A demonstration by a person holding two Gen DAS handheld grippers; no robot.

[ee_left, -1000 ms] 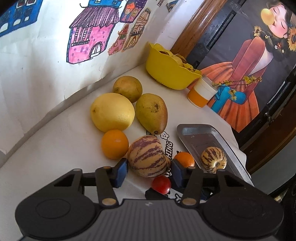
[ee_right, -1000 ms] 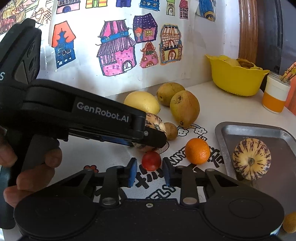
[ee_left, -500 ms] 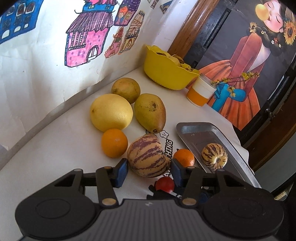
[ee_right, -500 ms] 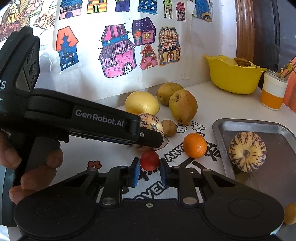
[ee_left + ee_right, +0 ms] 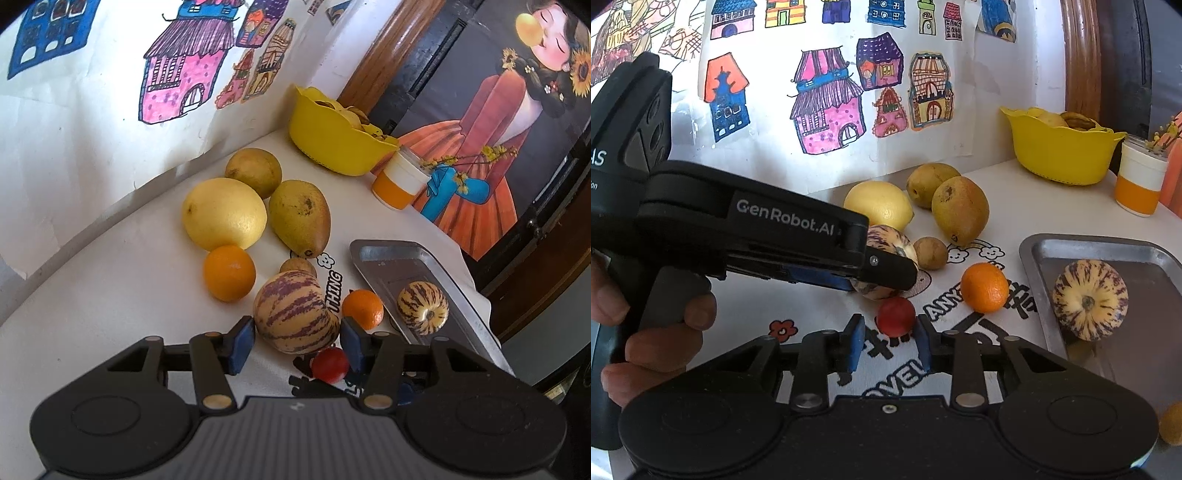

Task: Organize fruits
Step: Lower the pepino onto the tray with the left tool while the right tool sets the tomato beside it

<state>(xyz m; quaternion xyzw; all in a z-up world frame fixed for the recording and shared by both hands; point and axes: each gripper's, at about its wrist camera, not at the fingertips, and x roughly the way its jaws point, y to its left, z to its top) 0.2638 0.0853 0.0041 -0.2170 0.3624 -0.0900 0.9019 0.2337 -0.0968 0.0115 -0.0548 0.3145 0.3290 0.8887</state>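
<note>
My left gripper [image 5: 297, 334] is shut on a purple-striped melon [image 5: 295, 312] that rests on the white tablecloth, one blue pad against each of its sides. In the right wrist view, that same gripper [image 5: 882, 275] comes in from the left, held by a hand [image 5: 653, 332]. My right gripper [image 5: 888, 332] is opening; the small red tomato [image 5: 895, 315] lies at its fingertips with a gap to the left pad. A second striped melon [image 5: 1089, 299] lies in the metal tray [image 5: 1108, 245]. An orange [image 5: 984, 286] sits between the tomato and the tray.
Behind the held melon lie another orange [image 5: 229, 272], a large lemon [image 5: 223, 212], two brownish pears [image 5: 299, 218] and a small brown fruit [image 5: 297, 266]. At the back stand a yellow bowl [image 5: 332, 136] and an orange-and-white cup [image 5: 397, 181]. Drawings cover the left wall.
The right jaws closed in around the tomato half a second ago and have now parted again. The left gripper and its melon have stayed still.
</note>
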